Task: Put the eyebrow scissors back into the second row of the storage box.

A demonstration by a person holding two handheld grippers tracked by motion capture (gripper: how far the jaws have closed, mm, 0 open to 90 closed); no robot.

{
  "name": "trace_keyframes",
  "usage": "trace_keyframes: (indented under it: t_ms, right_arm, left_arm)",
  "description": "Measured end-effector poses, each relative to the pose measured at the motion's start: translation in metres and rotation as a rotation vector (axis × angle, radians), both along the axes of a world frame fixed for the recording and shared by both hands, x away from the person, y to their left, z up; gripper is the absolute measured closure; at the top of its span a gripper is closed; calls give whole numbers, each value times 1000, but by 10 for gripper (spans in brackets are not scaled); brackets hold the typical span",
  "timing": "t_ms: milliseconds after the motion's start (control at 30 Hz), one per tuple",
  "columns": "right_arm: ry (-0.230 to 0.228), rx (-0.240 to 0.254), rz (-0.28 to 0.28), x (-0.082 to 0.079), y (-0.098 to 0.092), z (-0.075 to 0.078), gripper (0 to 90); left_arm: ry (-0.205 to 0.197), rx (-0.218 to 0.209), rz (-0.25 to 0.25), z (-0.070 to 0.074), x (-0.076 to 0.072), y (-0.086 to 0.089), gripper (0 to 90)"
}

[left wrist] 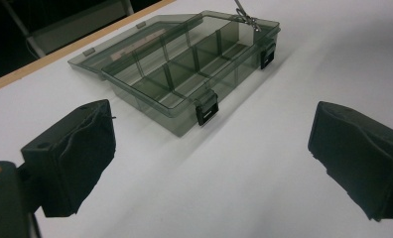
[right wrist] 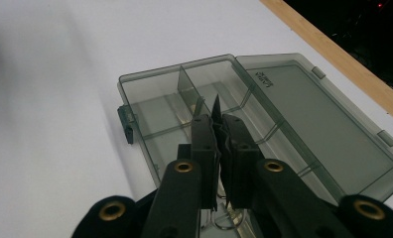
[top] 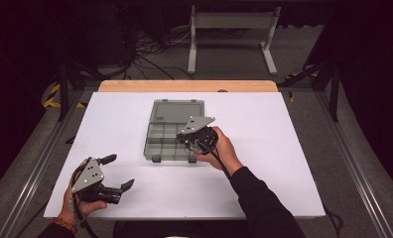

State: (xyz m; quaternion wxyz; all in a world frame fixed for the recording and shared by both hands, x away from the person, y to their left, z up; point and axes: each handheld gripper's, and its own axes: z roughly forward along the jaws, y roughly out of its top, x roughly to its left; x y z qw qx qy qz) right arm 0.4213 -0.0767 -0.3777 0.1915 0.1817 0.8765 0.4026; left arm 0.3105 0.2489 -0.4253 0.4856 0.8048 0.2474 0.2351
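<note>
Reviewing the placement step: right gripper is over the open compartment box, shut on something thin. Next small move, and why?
Probably lower the right gripper a little into the compartment beneath, then open. Its jaws are shut on a thin dark piece that hangs above the dividers of the open box, lid flat behind. The left gripper sits open, apart.

Compartment box [top: 172,134] mid-table [top: 284,163]; lid [top: 177,110] lying open behind.

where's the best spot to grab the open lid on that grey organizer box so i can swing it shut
Grip the lid at its far free edge, between the two small latch tabs, probably coming from the table's back side. It lies flat on the white table, hinged to the tray along its near edge, so the far edge gives the most leverage. The open left hand-held gripper is free to do it.
</note>
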Motion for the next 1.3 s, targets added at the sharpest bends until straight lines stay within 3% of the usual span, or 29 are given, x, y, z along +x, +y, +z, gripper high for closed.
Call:
trace_keyframes:
  t_ms: [600,1300]
  right_arm:
    - [28,-43,5,2,11,-17,859]
    - [37,-48,-14,3,12,-24,856]
  left_arm:
    - [3,1,-7,0,0,0,56]
    - [5,17,-9,0,0,-1,56]
